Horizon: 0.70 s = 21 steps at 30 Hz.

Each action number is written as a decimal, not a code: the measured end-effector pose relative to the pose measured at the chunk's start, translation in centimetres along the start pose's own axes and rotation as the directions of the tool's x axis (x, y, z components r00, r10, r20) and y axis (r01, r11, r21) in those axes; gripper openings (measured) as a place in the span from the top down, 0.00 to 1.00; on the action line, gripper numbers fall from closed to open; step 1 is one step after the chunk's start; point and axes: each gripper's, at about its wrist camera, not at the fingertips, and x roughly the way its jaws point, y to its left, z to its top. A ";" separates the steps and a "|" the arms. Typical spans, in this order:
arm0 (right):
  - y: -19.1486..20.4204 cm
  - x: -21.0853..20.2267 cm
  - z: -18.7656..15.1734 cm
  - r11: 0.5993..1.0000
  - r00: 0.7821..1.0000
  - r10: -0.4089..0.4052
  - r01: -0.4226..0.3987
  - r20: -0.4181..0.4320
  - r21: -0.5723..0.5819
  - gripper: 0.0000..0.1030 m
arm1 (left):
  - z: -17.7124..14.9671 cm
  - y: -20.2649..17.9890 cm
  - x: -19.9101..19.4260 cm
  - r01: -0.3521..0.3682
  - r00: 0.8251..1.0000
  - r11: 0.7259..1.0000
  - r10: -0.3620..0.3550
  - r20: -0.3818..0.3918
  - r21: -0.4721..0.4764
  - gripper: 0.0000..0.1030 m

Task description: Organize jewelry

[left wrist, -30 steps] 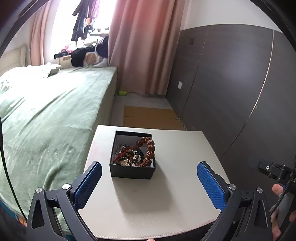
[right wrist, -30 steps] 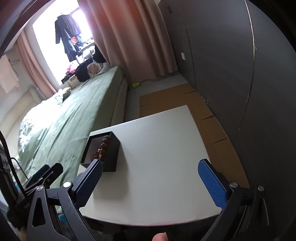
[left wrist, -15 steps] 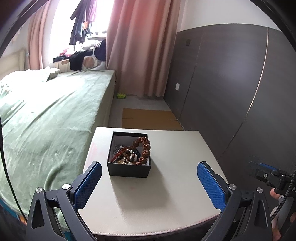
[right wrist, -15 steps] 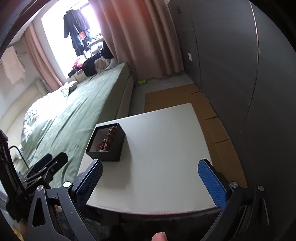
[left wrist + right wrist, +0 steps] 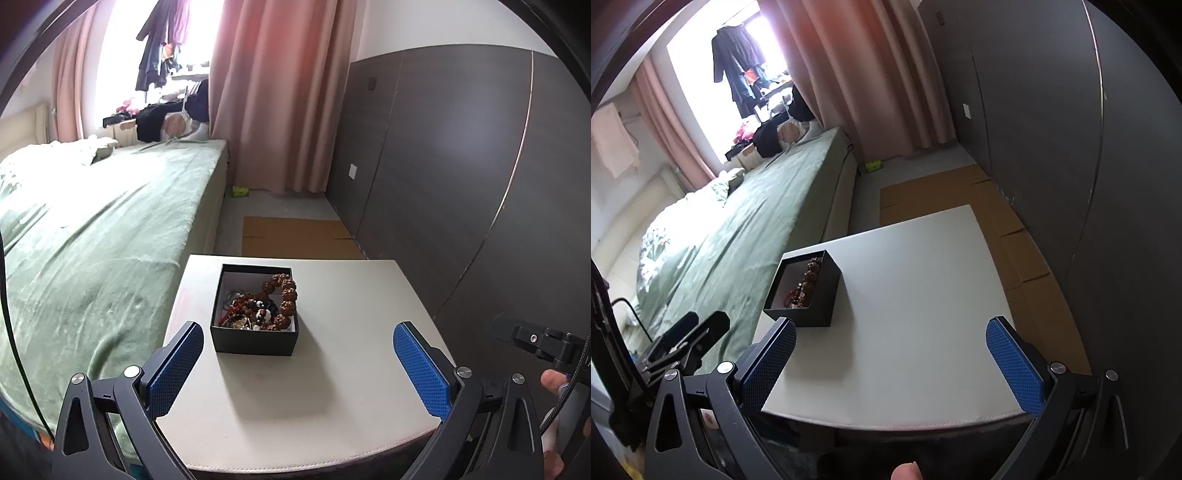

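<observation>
A small black box (image 5: pixel 255 341) stands on the left part of a white table (image 5: pixel 343 369). It holds a brown beaded bracelet (image 5: pixel 286 295) and a tangle of other jewelry (image 5: pixel 243 314). My left gripper (image 5: pixel 298 363) is open and empty, held short of the box near the table's front edge. In the right wrist view the box (image 5: pixel 820 295) is at the left of the table (image 5: pixel 923 314). My right gripper (image 5: pixel 891 363) is open and empty above the table's front edge, to the right of the box.
A bed with a green cover (image 5: pixel 92 240) runs along the table's left side. A dark panelled wall (image 5: pixel 461 184) stands on the right. Cardboard sheets (image 5: pixel 960 192) lie on the floor beyond the table. Pink curtains (image 5: pixel 280 92) hang at the back.
Both grippers have shifted slightly, so the box sits a little differently in each view. Both stay open and empty. The box has not moved on the table.
</observation>
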 end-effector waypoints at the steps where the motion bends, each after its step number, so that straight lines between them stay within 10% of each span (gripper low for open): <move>1: -0.1 0.0 0.0 1.000 1.000 0.001 -0.001 0.000 0.006 0.00 | 0.0 0.0 0.1 0.001 1.000 1.000 -0.001 -0.002 -0.001 0.01; 21: 0.6 -0.4 -0.4 1.000 1.000 -0.006 0.006 0.010 0.005 0.00 | 0.0 0.3 -0.1 0.005 1.000 1.000 -0.005 0.000 -0.002 0.01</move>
